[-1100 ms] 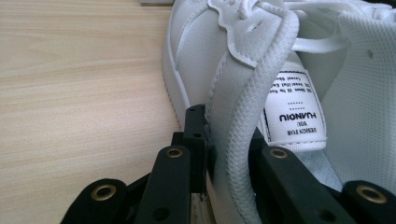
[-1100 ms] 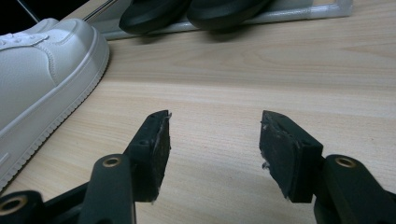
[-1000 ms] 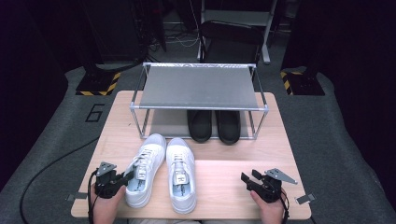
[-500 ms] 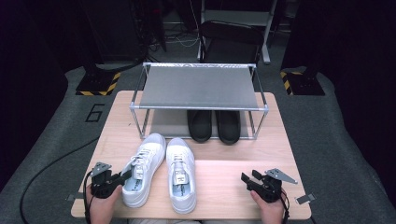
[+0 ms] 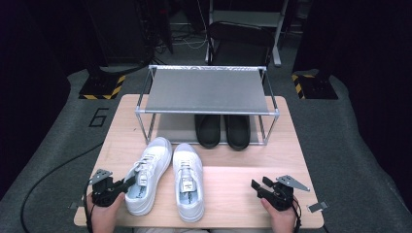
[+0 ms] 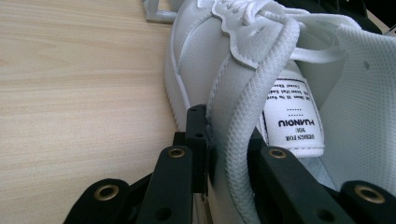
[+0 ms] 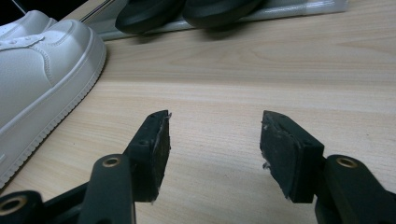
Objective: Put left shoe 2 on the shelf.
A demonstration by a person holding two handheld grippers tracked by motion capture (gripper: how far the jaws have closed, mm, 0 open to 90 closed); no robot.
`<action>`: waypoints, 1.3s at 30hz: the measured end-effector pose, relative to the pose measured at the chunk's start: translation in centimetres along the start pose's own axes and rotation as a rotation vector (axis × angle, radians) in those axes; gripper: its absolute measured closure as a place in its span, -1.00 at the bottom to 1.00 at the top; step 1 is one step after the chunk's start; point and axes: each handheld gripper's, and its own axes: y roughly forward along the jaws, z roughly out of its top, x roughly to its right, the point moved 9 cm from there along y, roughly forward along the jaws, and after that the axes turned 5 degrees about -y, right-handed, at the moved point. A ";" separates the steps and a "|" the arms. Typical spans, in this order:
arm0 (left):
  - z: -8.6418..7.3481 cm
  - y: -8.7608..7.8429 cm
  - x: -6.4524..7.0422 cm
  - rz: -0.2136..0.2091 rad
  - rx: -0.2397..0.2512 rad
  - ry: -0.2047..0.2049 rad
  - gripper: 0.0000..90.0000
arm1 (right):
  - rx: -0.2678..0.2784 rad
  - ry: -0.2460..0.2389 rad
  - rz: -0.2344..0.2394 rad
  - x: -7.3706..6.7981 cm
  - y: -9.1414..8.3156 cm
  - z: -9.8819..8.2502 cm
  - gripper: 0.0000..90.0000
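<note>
Left sneaker (image 5: 145,182) gripped for lifting, lower left of frame.
Collar pinched between left gripper (image 6: 219,154) fingers; right gripper (image 7: 215,154) fingers wide, idle above surface (image 5: 233,194).

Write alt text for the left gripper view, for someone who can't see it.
The left gripper is clamped on the padded collar of a white sneaker, one black jaw outside and one inside, beside the tongue label. The shoe sits on a light wooden table.

Bare table (image 5: 252,189) at lower right lies open; the rack (image 5: 206,92) and black shoes (image 5: 223,130) block upper centre.
</note>
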 end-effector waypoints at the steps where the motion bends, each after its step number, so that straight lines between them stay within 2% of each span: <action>1: 0.0 -0.1 0.0 -0.001 -0.002 0.004 0.79 | 0.000 0.000 0.000 0.0 0.0 0.0 -0.06; 4: 0.1 -0.1 0.1 0.001 0.020 0.002 0.79 | -0.003 0.004 -0.002 0.0 0.0 -0.1 -0.06; 5: 0.1 -0.2 0.1 -0.002 0.013 0.005 0.79 | -0.002 0.003 -0.001 0.0 0.0 0.0 -0.06; 8: 0.2 -0.4 0.2 -0.003 0.031 0.016 0.79 | -0.004 0.004 -0.004 0.1 0.0 -0.1 -0.07; 9: 0.3 -0.4 0.3 -0.001 0.052 0.023 0.79 | -0.009 0.011 -0.006 0.1 -0.1 -0.1 -0.07; 11: 0.3 -0.8 0.5 -0.010 0.053 0.037 0.79 | -0.006 0.013 -0.004 0.1 0.0 -0.1 -0.07; 13: 0.6 -1.1 0.8 -0.011 0.089 0.035 0.79 | -0.006 0.019 -0.006 0.1 -0.1 -0.1 -0.07; 14: 0.7 -1.3 0.9 -0.016 0.089 0.041 0.79 | 0.001 0.007 -0.007 0.2 -0.1 0.0 -0.07; 19: 1.5 -2.7 1.6 -0.031 0.157 0.046 0.79 | -0.002 0.026 -0.009 0.2 -0.2 0.0 -0.07; 20: 1.8 -3.1 1.7 -0.032 0.186 0.051 0.79 | -0.001 0.027 -0.010 0.2 -0.2 0.0 -0.07; 27: 3.3 -5.1 2.7 -0.054 0.306 0.060 0.80 | 0.029 0.022 -0.018 0.2 -0.5 0.4 -0.07; 28: 3.5 -5.3 2.7 -0.051 0.315 0.062 0.79 | 0.026 0.033 -0.019 0.2 -0.5 0.3 -0.07; 35: 4.8 -6.4 3.3 -0.076 0.363 0.057 0.79 | 0.026 0.029 -0.016 0.2 -0.4 0.3 -0.07; 39: 6.1 -6.9 4.0 -0.076 0.387 0.079 0.79 | 0.026 0.028 -0.015 0.3 -0.4 0.3 -0.07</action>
